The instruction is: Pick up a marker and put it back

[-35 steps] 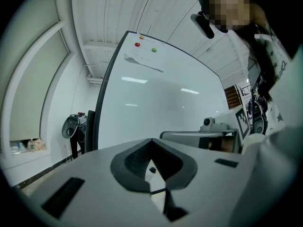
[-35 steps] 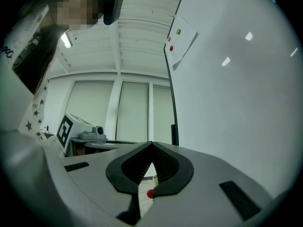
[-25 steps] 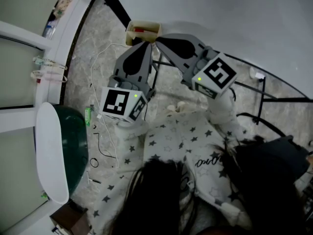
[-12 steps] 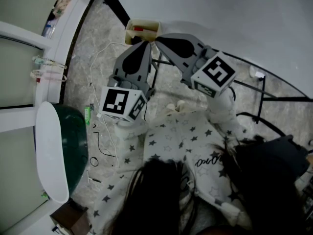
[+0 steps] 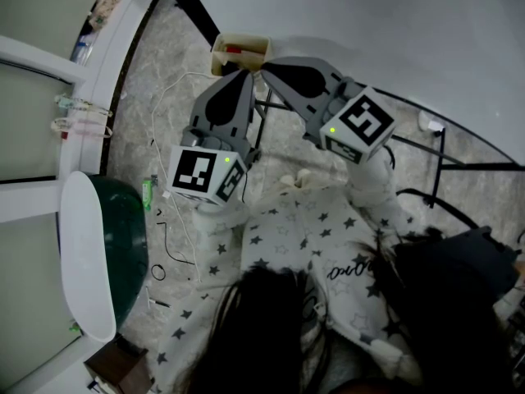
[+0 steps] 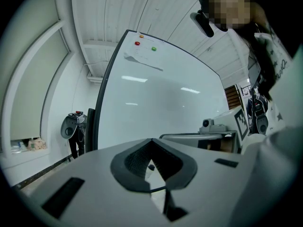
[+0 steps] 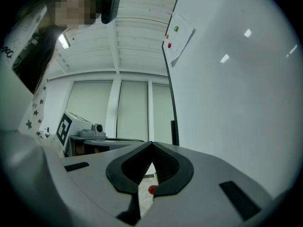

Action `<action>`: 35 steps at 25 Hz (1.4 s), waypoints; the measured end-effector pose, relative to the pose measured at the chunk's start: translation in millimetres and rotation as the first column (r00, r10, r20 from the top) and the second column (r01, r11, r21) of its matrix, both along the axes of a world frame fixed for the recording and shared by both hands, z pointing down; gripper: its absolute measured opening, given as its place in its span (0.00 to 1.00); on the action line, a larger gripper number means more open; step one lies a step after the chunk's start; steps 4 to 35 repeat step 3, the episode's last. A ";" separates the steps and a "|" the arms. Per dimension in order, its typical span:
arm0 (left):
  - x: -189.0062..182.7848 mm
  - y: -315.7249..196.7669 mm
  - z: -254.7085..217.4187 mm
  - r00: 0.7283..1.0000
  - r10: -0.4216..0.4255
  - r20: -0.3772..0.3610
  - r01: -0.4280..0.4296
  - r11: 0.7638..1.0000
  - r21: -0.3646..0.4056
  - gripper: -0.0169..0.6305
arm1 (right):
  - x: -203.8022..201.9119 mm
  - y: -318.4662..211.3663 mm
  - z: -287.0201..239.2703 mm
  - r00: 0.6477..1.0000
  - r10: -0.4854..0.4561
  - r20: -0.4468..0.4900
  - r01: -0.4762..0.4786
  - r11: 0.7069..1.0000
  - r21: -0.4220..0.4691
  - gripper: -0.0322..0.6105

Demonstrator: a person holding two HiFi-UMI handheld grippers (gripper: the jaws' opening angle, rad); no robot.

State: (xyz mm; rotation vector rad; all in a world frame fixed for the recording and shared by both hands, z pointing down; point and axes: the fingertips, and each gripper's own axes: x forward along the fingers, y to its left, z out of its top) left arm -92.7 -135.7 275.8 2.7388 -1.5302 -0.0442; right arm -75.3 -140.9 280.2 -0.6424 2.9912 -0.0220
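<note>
Left gripper (image 5: 244, 75): is being held up in front of the whiteboard (image 5: 369, 23), its tips being pointed toward the tray (image 5: 223, 62)
Left jaws: are being held together, the tips meeting in a point in the left gripper view; nothing is being gripped, and a small dark object (image 6: 151, 167), too small to be identified, is being glimpsed through the gap below the pads
Right gripper (image 5: 267, 65): is being held just beside the left one, its tips being aimed at the same tray from the other side
Right jaws: are being pressed fully together, with nothing being held between them
Marker (image 5: 235, 51): a red one is being seen lying inside the tray, apart from both grippers; in the right gripper view its red end is being shown through the gap below the pads
Tray: a small beige open box is being seen at the corner of the whiteboard, next to the board's black frame
Magnets (image 6: 137, 43): red, green and orange ones are being shown near the board's upper corner, above a sheet of paper (image 6: 142, 60)
Sleeves (image 5: 287, 228): star-printed white fabric is being worn on the arms behind the two grippers
Floor (image 5: 156, 97): pale marbled tiles are being crossed by thin loose cables (image 5: 168, 228)
</note>
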 end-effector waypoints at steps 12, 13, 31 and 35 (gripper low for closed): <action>0.6 0.2 -0.4 1.000 0.001 0.000 -0.001 1.000 -0.001 0.03 | 0.3 0.1 -1.1 1.000 0.001 0.005 -0.001 1.000 -0.006 0.06; 0.6 0.2 -0.4 1.000 0.001 0.000 -0.001 1.000 -0.001 0.03 | 0.3 0.1 -1.1 1.000 0.001 0.005 -0.001 1.000 -0.006 0.06; 0.6 0.2 -0.4 1.000 0.001 0.000 -0.001 1.000 -0.001 0.03 | 0.3 0.1 -1.1 1.000 0.001 0.005 -0.001 1.000 -0.006 0.06; 0.6 0.2 -0.4 1.000 0.001 0.000 -0.001 1.000 -0.001 0.03 | 0.3 0.1 -1.1 1.000 0.001 0.005 -0.001 1.000 -0.006 0.06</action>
